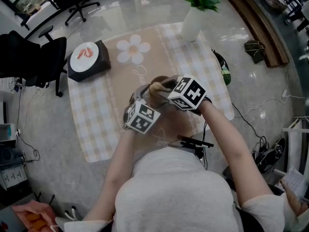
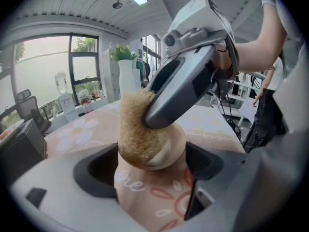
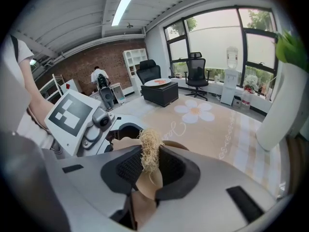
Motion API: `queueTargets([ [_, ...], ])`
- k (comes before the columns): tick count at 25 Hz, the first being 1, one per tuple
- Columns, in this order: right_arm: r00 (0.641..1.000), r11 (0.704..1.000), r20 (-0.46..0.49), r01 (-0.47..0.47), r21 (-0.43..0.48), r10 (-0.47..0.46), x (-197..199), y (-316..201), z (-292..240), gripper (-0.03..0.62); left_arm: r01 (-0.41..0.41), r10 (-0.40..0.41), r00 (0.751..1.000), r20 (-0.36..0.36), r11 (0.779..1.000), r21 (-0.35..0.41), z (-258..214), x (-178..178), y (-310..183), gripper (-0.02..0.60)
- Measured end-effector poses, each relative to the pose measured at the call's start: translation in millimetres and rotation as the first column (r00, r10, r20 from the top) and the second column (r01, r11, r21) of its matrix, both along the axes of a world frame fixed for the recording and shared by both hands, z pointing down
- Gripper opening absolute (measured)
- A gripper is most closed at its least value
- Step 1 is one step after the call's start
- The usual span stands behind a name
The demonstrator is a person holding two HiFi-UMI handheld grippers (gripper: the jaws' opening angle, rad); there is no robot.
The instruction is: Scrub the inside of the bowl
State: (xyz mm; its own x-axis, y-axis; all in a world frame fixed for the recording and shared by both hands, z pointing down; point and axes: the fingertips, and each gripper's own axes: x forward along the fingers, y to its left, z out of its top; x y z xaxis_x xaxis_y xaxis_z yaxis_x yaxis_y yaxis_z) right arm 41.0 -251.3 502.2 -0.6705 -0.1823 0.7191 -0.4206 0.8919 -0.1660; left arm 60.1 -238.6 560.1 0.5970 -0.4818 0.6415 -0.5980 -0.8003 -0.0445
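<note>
Bowl (image 2: 159,197), tan, flower-printed: held at the centre of the head view, above the checked mat (image 1: 96,115); clamped between the jaws of the left gripper (image 1: 140,111). Scrubber (image 2: 135,129), straw-coloured fibre: pinched in the closed jaws of the right gripper (image 1: 171,92); pressed into the bowl's inside. White vase (image 1: 191,24) is seen at upper right; black box (image 1: 89,59) at upper left.

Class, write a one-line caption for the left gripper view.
Left gripper holds the bowl while the right gripper presses a fibre scrubber into it.
</note>
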Motion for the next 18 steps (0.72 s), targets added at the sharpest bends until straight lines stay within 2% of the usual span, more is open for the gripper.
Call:
queueTargets([
  [8, 0.992, 0.993, -0.054, -0.114, 0.029, 0.116, 11, -29, 9, 0.084, 0.0, 0.0, 1.0, 0.001, 1.0, -0.001, 0, -1, 0, 0.431],
  [18, 0.976, 0.99, -0.168, -0.132, 0.044, 0.138, 37, -41, 17, 0.084, 0.001, -0.001, 1.0, 0.009, 1.0, 0.0, 0, -1, 0, 0.431],
])
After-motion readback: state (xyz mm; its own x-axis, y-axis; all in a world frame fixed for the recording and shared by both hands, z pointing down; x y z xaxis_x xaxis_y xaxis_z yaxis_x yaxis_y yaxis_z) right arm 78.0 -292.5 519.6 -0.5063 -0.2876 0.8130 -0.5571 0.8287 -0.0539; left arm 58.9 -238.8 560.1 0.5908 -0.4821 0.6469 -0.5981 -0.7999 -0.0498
